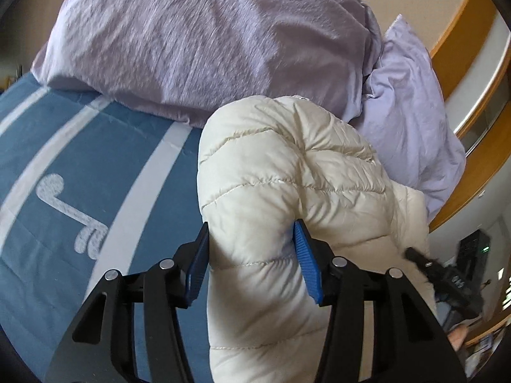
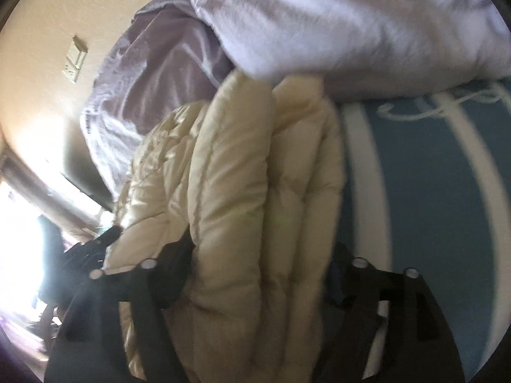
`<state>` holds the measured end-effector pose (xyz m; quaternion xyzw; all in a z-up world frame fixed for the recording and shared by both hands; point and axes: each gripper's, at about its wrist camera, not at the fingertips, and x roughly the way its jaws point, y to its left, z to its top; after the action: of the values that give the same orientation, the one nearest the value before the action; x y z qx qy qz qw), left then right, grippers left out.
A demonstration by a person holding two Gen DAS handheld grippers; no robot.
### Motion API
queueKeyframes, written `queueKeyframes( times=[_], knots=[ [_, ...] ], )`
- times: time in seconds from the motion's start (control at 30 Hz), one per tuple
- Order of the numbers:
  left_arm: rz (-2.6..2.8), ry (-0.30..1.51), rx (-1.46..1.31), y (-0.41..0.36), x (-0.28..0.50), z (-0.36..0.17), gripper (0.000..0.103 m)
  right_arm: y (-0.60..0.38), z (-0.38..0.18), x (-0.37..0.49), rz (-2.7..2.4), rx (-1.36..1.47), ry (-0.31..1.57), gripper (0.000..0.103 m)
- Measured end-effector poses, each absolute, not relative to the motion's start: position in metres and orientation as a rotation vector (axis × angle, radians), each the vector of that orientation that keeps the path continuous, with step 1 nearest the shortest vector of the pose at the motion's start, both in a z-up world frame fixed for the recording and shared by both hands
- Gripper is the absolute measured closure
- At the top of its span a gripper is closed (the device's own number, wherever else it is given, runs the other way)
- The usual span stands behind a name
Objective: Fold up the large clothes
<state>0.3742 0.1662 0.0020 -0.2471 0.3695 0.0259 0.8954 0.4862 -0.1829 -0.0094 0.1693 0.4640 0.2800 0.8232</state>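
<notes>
A cream quilted puffer jacket [image 1: 281, 175] is bunched up on the blue bed cover [image 1: 95, 166]. My left gripper [image 1: 252, 249] has its blue pads on either side of a thick fold of the jacket and is shut on it. In the right wrist view, which is blurred, the jacket [image 2: 242, 191] fills the middle in several stacked folds. My right gripper [image 2: 262, 261] holds a thick wad of it between its black fingers. The right gripper's fingertips are partly buried in the fabric.
Two lilac pillows [image 1: 191, 41] [image 1: 412, 121] lie at the head of the bed behind the jacket. A wooden bed frame [image 1: 463, 25] curves at the right. A wall with a switch plate [image 2: 75, 60] is on the left. The bed cover [image 2: 424, 191] has white stripes.
</notes>
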Motion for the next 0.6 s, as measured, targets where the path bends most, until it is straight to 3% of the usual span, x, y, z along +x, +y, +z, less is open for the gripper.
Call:
queueKeyframes(
  times=[0.3,0.6],
  knots=[
    [0.173,0.677,-0.358,0.144,0.373,0.027,0.031,-0.158,0.063,0.452,0.472,0.085,0.77,0.028],
    [0.198,0.738,-0.231,0.116,0.392,0.012,0.03,-0.079,0.052,0.442,0.403,-0.198,0.69,0.029]
  ],
)
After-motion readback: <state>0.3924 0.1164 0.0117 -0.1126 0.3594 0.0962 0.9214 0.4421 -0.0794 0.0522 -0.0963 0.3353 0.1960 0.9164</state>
